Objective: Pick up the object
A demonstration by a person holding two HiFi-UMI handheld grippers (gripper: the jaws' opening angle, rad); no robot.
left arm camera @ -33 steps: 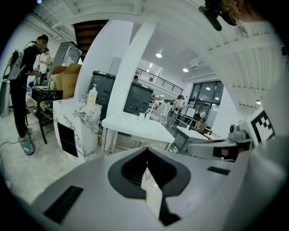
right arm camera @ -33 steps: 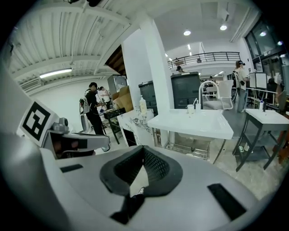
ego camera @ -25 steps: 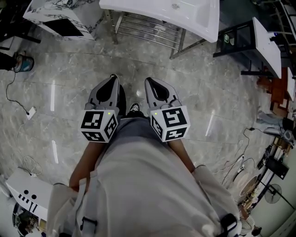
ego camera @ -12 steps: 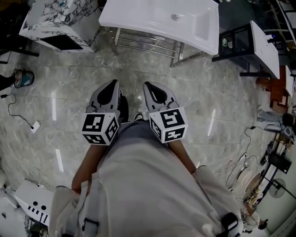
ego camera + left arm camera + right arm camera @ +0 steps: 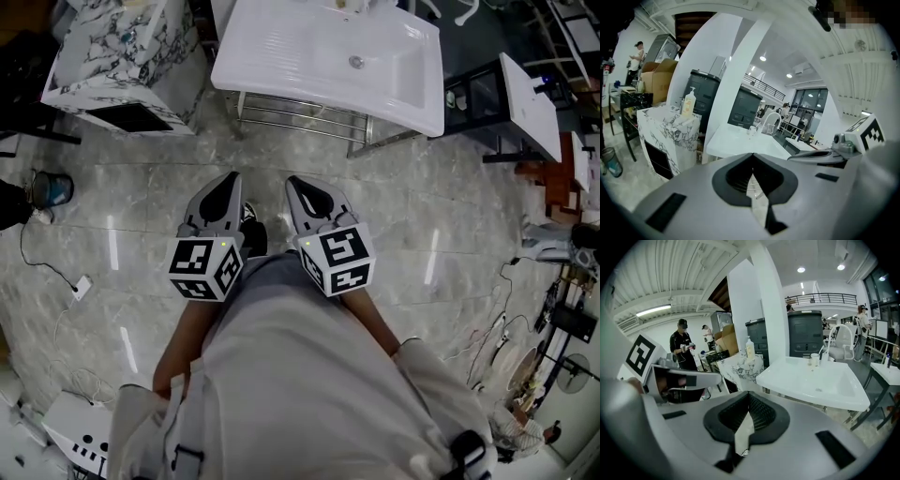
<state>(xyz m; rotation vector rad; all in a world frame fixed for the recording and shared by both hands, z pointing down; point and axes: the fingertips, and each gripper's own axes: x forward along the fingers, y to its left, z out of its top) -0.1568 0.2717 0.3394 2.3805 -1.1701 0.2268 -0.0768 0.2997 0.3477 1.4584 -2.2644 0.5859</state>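
Found fingers (image 5: 689, 194) of left gripper (image 5: 752, 155) pressed together, nothing between; same for right gripper (image 5: 749, 393), tips closed, empty. Saw both held side by side, low before the person's body, over marble floor (image 5: 131, 197), pointing toward white sink (image 5: 281, 56). Could not single out the object with certainty; noted a small cup (image 5: 814, 359) on the sink's far rim, well apart from both grippers. Logged a soap bottle (image 5: 749, 348) on marbled cabinet (image 5: 738, 367) beside the sink.

White sink (image 5: 309, 66) stands beside a marbled cabinet (image 5: 108, 56) on the grey stone floor (image 5: 469, 244)
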